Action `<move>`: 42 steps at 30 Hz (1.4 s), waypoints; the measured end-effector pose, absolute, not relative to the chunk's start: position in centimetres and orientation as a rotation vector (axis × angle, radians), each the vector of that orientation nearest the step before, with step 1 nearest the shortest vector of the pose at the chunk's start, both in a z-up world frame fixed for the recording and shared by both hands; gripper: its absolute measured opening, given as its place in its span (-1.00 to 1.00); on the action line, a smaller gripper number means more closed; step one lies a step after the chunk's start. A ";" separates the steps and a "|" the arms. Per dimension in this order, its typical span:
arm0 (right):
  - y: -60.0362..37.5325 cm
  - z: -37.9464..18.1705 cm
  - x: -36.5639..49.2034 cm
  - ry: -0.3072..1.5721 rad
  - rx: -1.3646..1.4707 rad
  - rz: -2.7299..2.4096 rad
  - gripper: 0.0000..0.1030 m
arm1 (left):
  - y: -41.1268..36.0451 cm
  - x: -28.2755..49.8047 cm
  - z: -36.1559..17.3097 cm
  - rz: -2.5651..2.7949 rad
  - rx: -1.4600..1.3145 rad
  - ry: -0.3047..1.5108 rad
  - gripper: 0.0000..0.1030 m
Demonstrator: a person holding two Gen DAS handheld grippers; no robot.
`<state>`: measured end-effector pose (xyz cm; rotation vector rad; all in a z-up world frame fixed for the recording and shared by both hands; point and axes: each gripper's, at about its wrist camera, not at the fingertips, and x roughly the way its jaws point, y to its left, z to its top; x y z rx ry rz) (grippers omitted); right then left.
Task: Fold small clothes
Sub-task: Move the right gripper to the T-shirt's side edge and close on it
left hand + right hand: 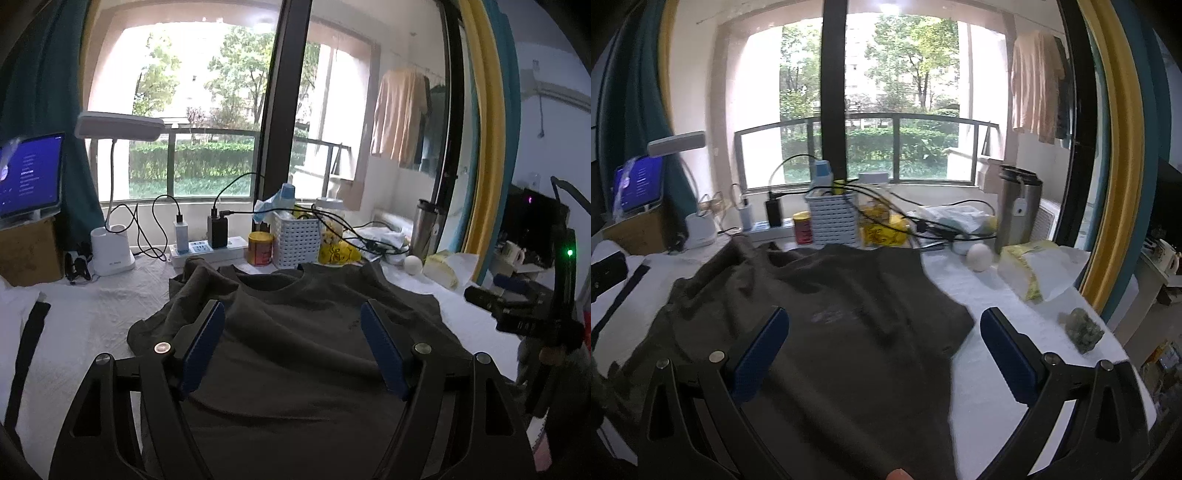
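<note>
A dark olive-grey T-shirt [295,332] lies spread on the white cloth-covered table [85,325], collar toward the window, its left sleeve rumpled. My left gripper [291,314] is open and empty, hovering over the shirt's middle. In the right wrist view the same shirt [842,332] fills the centre, a faint print on its chest. My right gripper [882,321] is open and empty, over the shirt's right side, its right finger [1004,347] above the bare white cloth [1015,306]. The right gripper's body shows at the right edge of the left wrist view [535,314].
Along the table's back stand a white lamp base [110,251], a power strip with chargers [210,247], a red-yellow can [259,249], a white basket [295,240], a steel tumbler [1015,210], a white ball [979,257] and a tissue pack [1034,273]. A green clump [1082,328] lies at right.
</note>
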<state>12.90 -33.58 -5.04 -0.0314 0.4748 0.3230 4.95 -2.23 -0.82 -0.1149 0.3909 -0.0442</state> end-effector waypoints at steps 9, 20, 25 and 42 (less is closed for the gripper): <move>-36.0 -4.6 16.6 0.505 -0.025 0.330 0.99 | -3.3 8.6 -0.5 -0.018 -0.144 0.460 0.53; -36.9 -7.2 23.4 0.585 -0.012 0.420 0.99 | -3.8 13.1 -0.5 -0.007 -0.147 0.523 0.53; -36.6 -8.3 26.6 0.637 0.000 0.447 0.99 | -3.1 15.1 -1.4 0.004 -0.164 0.564 0.53; -31.9 -13.5 33.9 0.873 -0.081 0.542 0.74 | 0.0 19.9 -6.1 0.057 -0.254 0.686 0.53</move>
